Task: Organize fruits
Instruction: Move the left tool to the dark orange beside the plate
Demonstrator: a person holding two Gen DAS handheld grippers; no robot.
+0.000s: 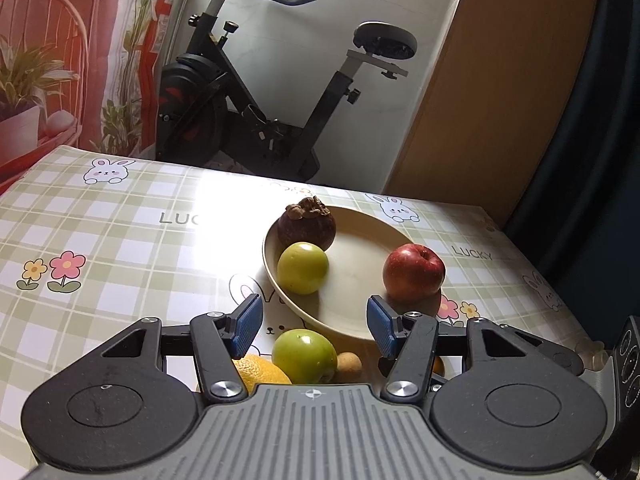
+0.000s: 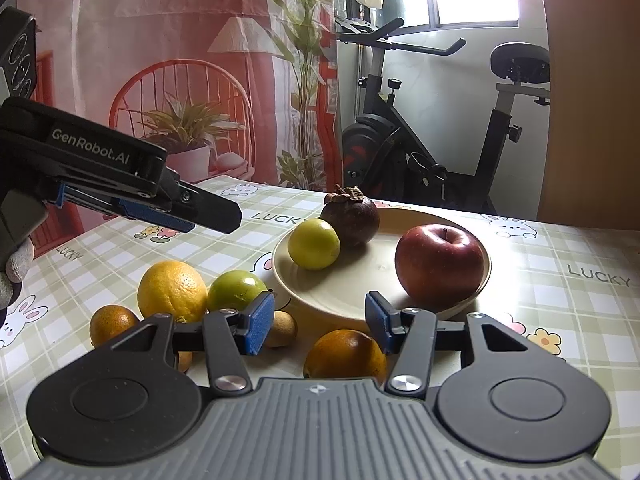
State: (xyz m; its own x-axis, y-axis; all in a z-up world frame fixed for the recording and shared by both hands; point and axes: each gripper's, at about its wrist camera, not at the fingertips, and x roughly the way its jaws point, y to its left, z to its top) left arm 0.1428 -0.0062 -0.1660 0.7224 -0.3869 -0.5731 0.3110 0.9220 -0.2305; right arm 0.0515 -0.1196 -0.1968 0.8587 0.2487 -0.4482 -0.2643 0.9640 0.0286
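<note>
A cream plate point(image 1: 360, 280) point(image 2: 360, 276) holds a dark mangosteen point(image 1: 306, 224) point(image 2: 351, 220), a yellow-green fruit point(image 1: 303, 268) point(image 2: 314, 244) and, at its right side, a red apple point(image 1: 414, 272) point(image 2: 439, 266). On the cloth in front of the plate lie a big yellow orange point(image 2: 172, 290), a green fruit point(image 1: 304, 356) point(image 2: 236, 290), a small brown longan point(image 1: 349, 364) point(image 2: 282, 330) and two oranges point(image 2: 344, 354) point(image 2: 113, 324). My left gripper point(image 1: 316, 328) hovers open above the green fruit, holding nothing. My right gripper point(image 2: 320, 322) is open over the near orange, also holding nothing.
The table wears a green checked cloth point(image 1: 120, 240) with rabbits and flowers. An exercise bike point(image 1: 260, 92) stands behind the far edge, beside a printed curtain point(image 2: 180, 80). My left gripper's body point(image 2: 120, 172) reaches in from the left of the right wrist view, held by a gloved hand point(image 2: 16, 272).
</note>
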